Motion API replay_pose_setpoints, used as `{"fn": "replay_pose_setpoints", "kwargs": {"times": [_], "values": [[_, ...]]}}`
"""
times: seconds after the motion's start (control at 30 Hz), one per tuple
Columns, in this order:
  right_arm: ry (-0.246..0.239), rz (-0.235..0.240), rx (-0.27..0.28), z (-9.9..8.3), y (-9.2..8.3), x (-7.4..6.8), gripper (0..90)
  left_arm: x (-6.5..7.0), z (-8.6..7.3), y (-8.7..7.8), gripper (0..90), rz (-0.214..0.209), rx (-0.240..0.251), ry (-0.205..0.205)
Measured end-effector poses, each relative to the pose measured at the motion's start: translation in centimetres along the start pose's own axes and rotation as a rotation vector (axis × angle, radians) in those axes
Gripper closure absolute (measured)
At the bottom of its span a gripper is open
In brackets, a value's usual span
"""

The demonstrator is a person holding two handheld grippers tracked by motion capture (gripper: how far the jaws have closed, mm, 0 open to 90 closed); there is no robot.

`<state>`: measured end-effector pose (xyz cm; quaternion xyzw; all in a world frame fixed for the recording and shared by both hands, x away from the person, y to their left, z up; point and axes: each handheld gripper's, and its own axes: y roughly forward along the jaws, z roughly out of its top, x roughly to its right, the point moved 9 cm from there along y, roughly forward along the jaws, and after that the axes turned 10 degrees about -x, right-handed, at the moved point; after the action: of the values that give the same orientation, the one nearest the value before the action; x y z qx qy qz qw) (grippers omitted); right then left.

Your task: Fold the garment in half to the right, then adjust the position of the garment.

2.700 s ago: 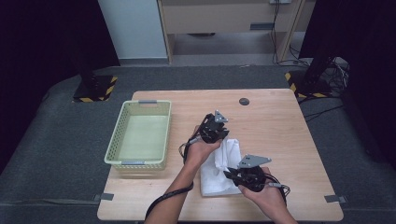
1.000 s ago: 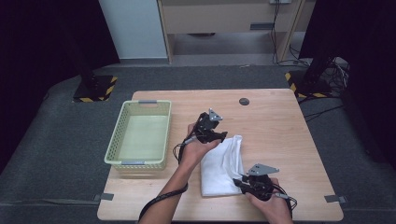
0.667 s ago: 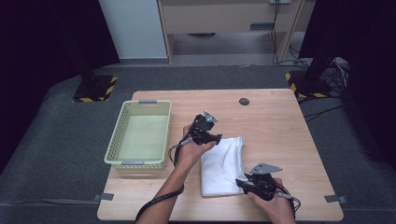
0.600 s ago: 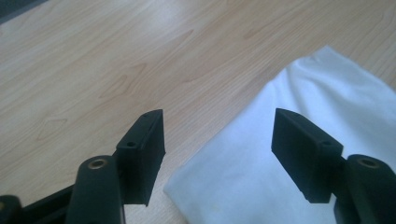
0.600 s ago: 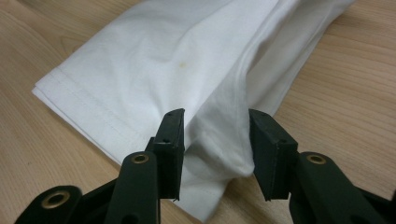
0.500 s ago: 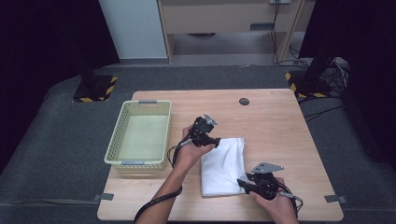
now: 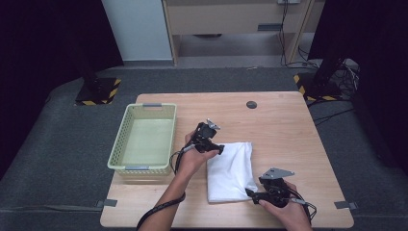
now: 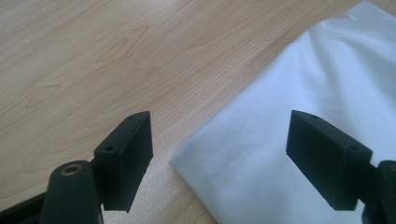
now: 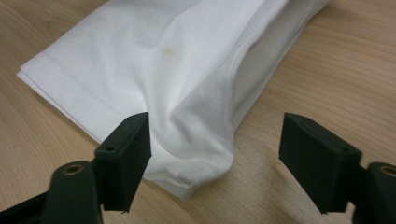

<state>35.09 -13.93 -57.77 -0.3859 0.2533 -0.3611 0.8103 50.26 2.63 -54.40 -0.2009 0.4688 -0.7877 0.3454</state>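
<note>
A folded white cloth (image 7: 231, 168) lies flat on the wooden table (image 7: 284, 130). My left gripper (image 7: 219, 149) hovers at the cloth's far left corner. In the left gripper view its jaws (image 8: 219, 140) stand wide apart over the corner of the cloth (image 8: 303, 84) without touching it; they have just been opening. My right gripper (image 7: 250, 193) is at the cloth's near right corner. In the right gripper view its jaws (image 9: 215, 140) have also just been opening, and a rumpled corner of the cloth (image 9: 163, 56) lies loose between them.
A pale green plastic basket (image 7: 144, 168) stands empty at the table's left, close to my left hand. A small black disc (image 7: 251, 104) is set in the tabletop near the far edge. Bare wood lies to the right of the cloth.
The cloth, held up bunched between both grippers earlier, now lies spread flat. The left gripper drifted left and lower. Both grippers have let go of their corners.
</note>
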Motion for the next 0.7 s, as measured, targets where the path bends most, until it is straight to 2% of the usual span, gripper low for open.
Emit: {"fn": "replay_pose_setpoints", "kwargs": {"times": [0.13, 0.3, 0.4, 0.5, 0.7], "values": [[-0.006, -0.003, 0.012, -0.2, -0.4, -0.1, 16.5, -0.2, -0.5, 0.5, 22.3, 0.004, -0.024, -0.011], [-0.008, 0.006, -0.01, -0.6, -0.4, -0.3, 11.6, -0.4, -1.0, 1.1, 25.2, 0.003, -0.036, -0.038], [-0.013, 0.013, -0.025, -0.9, -0.2, -0.5, 11.8, -0.7, -1.3, 1.5, 26.0, 0.016, -0.051, -0.043], [-0.015, 0.011, -0.038, -1.1, 0.0, -0.5, 12.9, -0.8, -1.6, 2.2, 23.8, 0.032, -0.076, -0.011], [-0.006, 0.018, -0.06, -1.6, 0.4, -0.6, 15.9, -0.9, -2.1, 3.1, 22.5, 0.012, -0.081, -0.045]]}}
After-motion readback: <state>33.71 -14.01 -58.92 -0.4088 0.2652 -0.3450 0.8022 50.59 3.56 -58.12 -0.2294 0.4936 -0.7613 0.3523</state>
